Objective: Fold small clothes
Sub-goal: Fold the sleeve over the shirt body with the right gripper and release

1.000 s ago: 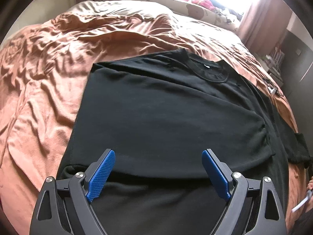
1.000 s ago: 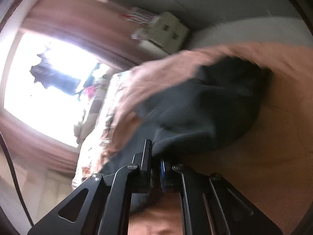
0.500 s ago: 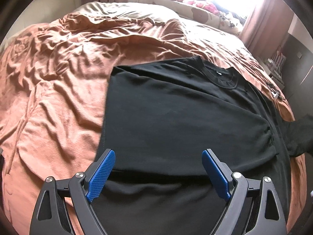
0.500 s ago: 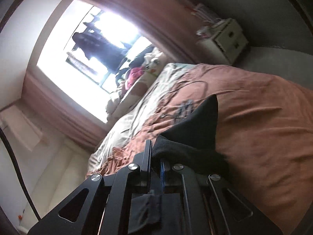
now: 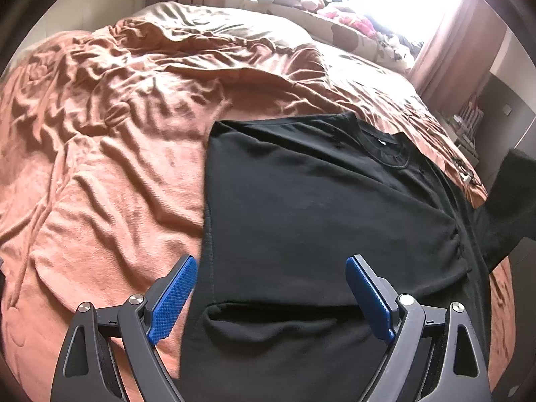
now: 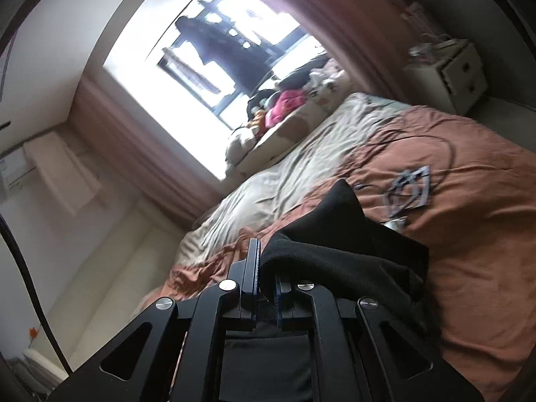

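the black t-shirt [image 5: 318, 207] lies flat on the orange bedspread [image 5: 100, 167], its left side already folded in. the right gripper [image 6: 266, 268] is clenched on the sleeve [image 5: 509, 201] at three o'clock, lifted for folding over. the left gripper [image 5: 271, 288] hangs released above the hem, empty.

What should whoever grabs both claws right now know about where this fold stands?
Left claw: open, empty, above the black T-shirt's lower part.
Right claw: shut on the shirt's right sleeve, lifted off the orange bedspread.
Done: shirt lies flat, collar away from you; its left side looks folded in.
Left: carry the right sleeve across the body, release, then probably fold the hem up toward the collar.
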